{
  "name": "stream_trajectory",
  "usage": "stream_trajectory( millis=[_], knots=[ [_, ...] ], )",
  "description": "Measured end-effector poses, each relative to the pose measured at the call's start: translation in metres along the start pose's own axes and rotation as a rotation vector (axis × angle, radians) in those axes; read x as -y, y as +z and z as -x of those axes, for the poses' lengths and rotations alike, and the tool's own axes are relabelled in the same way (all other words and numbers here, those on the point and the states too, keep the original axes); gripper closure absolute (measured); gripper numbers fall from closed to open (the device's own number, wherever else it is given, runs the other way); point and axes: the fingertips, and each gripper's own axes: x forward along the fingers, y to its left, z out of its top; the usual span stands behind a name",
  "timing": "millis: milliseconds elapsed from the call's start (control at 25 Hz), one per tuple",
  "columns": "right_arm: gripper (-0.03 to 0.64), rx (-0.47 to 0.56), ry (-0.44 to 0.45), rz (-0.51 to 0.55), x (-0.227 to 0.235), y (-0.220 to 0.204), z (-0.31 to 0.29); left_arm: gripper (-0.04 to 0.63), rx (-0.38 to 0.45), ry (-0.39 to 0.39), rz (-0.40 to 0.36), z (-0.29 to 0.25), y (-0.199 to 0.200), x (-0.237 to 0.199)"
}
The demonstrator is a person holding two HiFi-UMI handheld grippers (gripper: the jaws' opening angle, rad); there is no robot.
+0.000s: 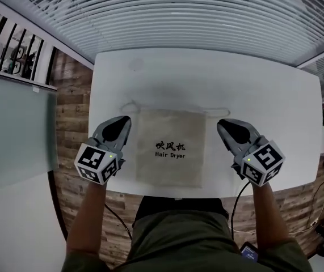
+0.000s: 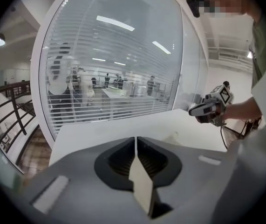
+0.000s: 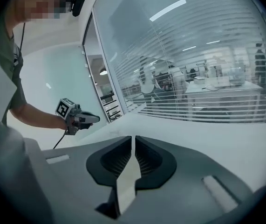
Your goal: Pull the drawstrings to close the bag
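A beige drawstring bag (image 1: 169,146) printed "Hair Dryer" lies flat on the white table (image 1: 207,72), its mouth at the far side. One thin drawstring loops out to the left (image 1: 129,105) and another runs right (image 1: 217,110) from the bag's top corners. My left gripper (image 1: 126,119) hovers just left of the bag's top corner, jaws together and empty. My right gripper (image 1: 221,122) sits just right of the opposite corner, also shut with nothing in it. The left gripper view shows the closed left gripper (image 2: 136,141) over bare table, and the right gripper view shows the same for the right gripper (image 3: 133,141).
The table's near edge runs just past the bag's bottom, against the person's legs (image 1: 179,231). A curved glass wall with blinds (image 1: 196,10) stands behind the far edge. Wooden flooring (image 1: 71,112) and a glass door (image 1: 14,135) lie to the left.
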Motion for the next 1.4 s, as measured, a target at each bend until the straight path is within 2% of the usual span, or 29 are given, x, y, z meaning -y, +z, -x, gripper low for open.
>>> stream_trajectory(
  millis=[240, 520, 720, 960, 1120, 1400],
  knots=[
    [0.601, -0.077, -0.078, 0.024, 0.036, -0.025, -0.014, 0.545, -0.098, 0.025, -0.061, -0.023, -0.03, -0.045],
    [0.544, -0.167, -0.161, 0.047, 0.064, -0.051, -0.028, 0.52, -0.225, -0.029, -0.198, -0.052, -0.063, -0.072],
    [0.528, -0.237, -0.231, 0.083, 0.088, -0.07, -0.03, 0.515, -0.308, -0.03, -0.279, -0.066, -0.082, -0.087],
    [0.514, -0.31, -0.3, 0.119, 0.114, -0.092, -0.027, 0.515, -0.353, -0.036, -0.27, -0.069, -0.091, -0.092],
    [0.505, -0.321, -0.311, 0.121, 0.122, -0.103, -0.031, 0.515, -0.367, -0.015, -0.277, -0.065, -0.102, -0.099],
    [0.508, -0.4, -0.308, 0.123, 0.132, -0.116, -0.038, 0.52, -0.329, -0.008, -0.235, -0.065, -0.101, -0.098]
  ],
)
